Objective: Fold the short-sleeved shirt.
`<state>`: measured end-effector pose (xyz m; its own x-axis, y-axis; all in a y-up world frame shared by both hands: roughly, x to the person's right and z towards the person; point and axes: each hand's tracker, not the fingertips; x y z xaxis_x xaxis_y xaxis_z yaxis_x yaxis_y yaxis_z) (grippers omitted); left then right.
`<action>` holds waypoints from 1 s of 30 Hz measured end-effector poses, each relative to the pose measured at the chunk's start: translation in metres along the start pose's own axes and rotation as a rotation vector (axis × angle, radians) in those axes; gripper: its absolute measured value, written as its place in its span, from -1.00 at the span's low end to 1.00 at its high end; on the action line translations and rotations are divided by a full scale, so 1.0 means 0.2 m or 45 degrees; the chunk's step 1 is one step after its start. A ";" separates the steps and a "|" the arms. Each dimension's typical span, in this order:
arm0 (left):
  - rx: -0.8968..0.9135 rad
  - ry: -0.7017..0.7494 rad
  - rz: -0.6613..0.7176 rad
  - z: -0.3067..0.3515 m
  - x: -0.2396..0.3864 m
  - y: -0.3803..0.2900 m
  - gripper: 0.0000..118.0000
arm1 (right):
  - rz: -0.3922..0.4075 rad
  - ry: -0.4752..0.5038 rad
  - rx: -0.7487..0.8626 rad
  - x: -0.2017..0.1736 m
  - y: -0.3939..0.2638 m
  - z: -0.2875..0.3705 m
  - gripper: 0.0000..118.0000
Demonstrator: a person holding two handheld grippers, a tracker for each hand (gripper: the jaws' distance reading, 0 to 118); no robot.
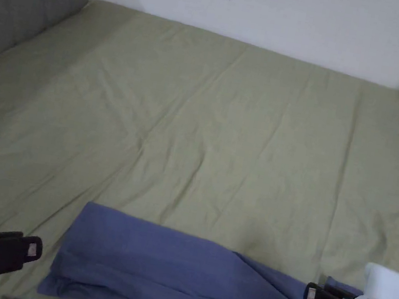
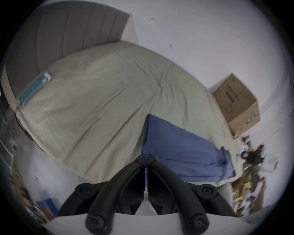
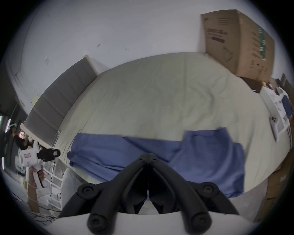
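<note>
Markings present, none legible.
Dark print and a green strip on the cardboard box (image 3: 235, 43) are blurred; red-bordered labels on the left gripper (image 1: 35, 250) and right gripper (image 1: 310, 294) bodies are too small to read.

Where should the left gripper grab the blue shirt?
Likely the shirt's left end, coming in from the left with the left gripper. The shirt lies as a long band across the bed's near edge, and that end has a free, layered edge beside the gripper, which is shut now and would need to open first.
</note>
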<state>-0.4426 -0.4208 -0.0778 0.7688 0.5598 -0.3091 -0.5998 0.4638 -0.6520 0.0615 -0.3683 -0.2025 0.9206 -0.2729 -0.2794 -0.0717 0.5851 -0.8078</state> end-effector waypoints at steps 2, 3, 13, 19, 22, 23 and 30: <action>-0.043 -0.052 0.081 -0.03 -0.05 0.00 -0.24 | 0.025 0.044 -0.050 -0.06 -0.01 -0.06 -0.99; -0.051 -0.071 0.103 -0.06 -0.06 0.00 0.15 | 0.025 0.047 -0.062 -0.08 -0.01 -0.09 -0.99; -0.192 -0.487 0.505 -0.41 -0.32 0.01 0.67 | -0.011 0.135 -0.154 -0.20 -0.02 -0.19 -0.99; -0.203 -0.708 0.782 -0.50 -0.39 -0.02 0.58 | -0.049 0.161 -0.188 -0.21 -0.01 -0.23 -0.99; -0.307 -0.649 0.652 -0.55 -0.29 -0.02 0.40 | -0.051 0.174 -0.182 -0.22 -0.01 -0.23 -0.99; -0.378 -0.573 0.614 -0.58 -0.25 -0.02 0.08 | -0.056 0.184 -0.181 -0.22 -0.01 -0.23 -0.99; -0.325 -0.300 0.367 -0.45 -0.06 0.06 -0.88 | -0.109 0.167 -0.125 -0.11 -0.01 -0.14 -0.99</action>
<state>-0.4386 -0.4831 -0.1450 0.4890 0.7960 -0.3568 -0.6856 0.0979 -0.7214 0.0308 -0.3857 -0.2098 0.8675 -0.4196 -0.2672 -0.0380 0.4797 -0.8766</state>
